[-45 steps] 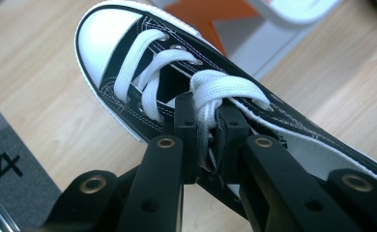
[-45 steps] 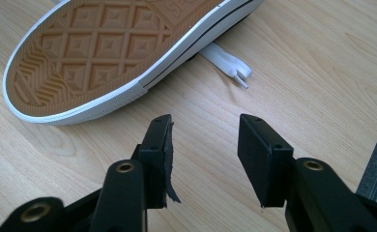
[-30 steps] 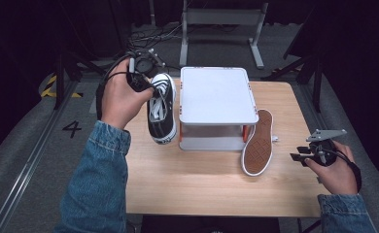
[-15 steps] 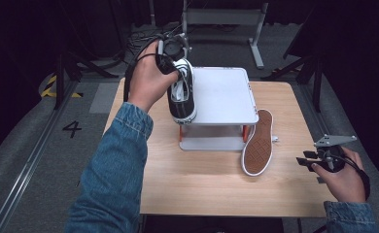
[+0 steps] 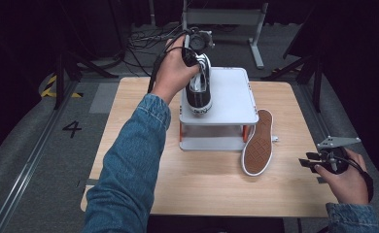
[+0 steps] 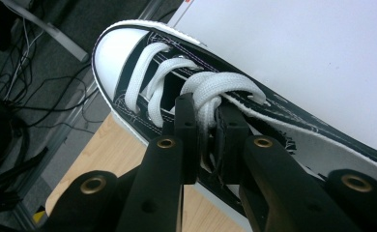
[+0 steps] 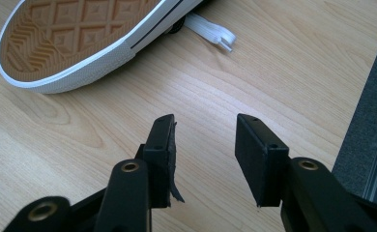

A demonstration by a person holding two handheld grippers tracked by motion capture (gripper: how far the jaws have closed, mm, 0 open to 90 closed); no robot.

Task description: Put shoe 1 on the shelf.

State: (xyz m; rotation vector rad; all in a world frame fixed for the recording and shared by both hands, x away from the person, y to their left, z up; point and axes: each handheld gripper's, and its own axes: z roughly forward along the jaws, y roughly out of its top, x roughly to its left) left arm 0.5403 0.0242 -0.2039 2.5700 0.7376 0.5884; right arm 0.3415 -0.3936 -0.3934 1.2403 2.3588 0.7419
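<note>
A black sneaker [image 5: 198,92] with white laces and a white toe cap hangs over the left part of the white stand [image 5: 231,94]. My left gripper [image 5: 196,53] is shut on its laces [image 6: 210,92] and tongue, toe pointing toward the person in the high view. In the left gripper view the black sneaker [image 6: 143,72] sits between the two pads, above the stand's white top [image 6: 312,53]. A second sneaker [image 5: 258,141] leans sole-out against the stand's right side. My right gripper [image 5: 310,164] stands open above the table near its right edge, with nothing between its fingers [image 7: 162,145].
The wooden table [image 5: 144,145] carries the white two-level stand on orange legs. A loose white lace end [image 7: 210,30] lies beside the leaning sneaker [image 7: 80,34]. Cables and metal frame legs [image 5: 255,48] lie on the floor behind the table. Grey floor drops off past the right edge [image 7: 365,135].
My left gripper has carried the black sneaker from left of the stand to the right and over the stand's top. The right gripper has stayed by the table's right edge.
</note>
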